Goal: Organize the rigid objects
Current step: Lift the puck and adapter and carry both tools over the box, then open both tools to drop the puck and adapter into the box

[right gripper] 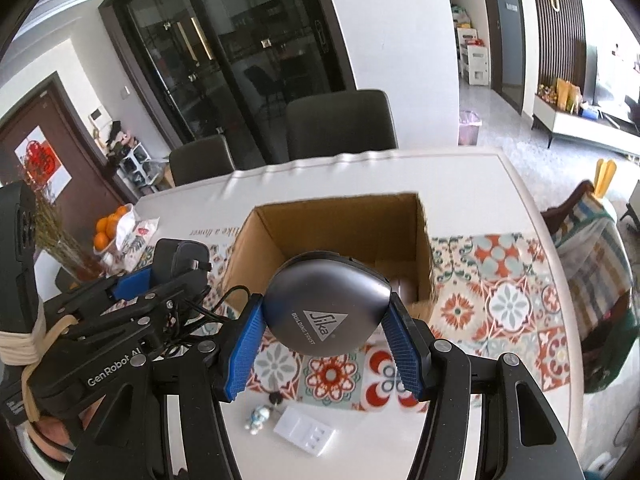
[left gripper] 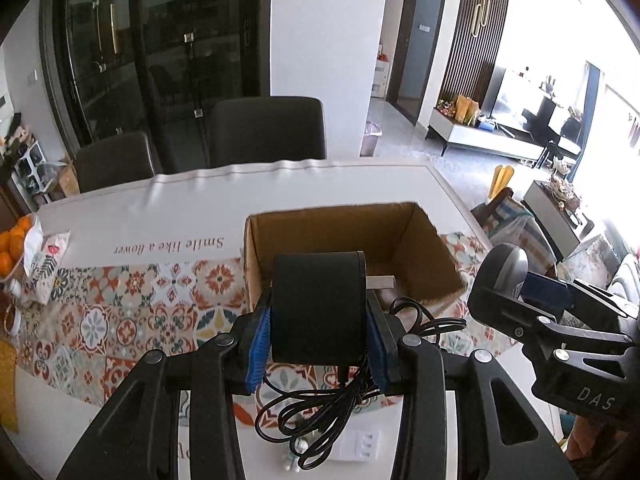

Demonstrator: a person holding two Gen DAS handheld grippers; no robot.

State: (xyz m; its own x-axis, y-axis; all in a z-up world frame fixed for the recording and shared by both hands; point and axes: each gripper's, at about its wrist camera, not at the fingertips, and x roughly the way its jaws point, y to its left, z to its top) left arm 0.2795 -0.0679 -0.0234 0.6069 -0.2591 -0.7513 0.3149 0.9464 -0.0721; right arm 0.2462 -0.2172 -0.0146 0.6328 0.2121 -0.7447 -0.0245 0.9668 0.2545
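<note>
My left gripper (left gripper: 318, 320) is shut on a black power adapter (left gripper: 320, 304) whose coiled black cable (left gripper: 340, 396) hangs below it. It holds the adapter above the table, just in front of an open cardboard box (left gripper: 436, 256). My right gripper (right gripper: 326, 330) is shut on a round grey Sika-branded gadget (right gripper: 326, 312), held above the near edge of the same box (right gripper: 424, 240). The right gripper shows in the left wrist view (left gripper: 516, 284); the left gripper with the adapter shows in the right wrist view (right gripper: 176, 276). The box holds something I cannot make out.
A white wall-plate (right gripper: 304, 432), a small blue-white figurine (right gripper: 258, 420) and a small black item (right gripper: 276, 399) lie on the patterned tablecloth (right gripper: 508, 304) near the front edge. Oranges (right gripper: 106, 226) and a printed bag (left gripper: 44, 264) sit at the left. Two dark chairs (left gripper: 268, 132) stand behind the table.
</note>
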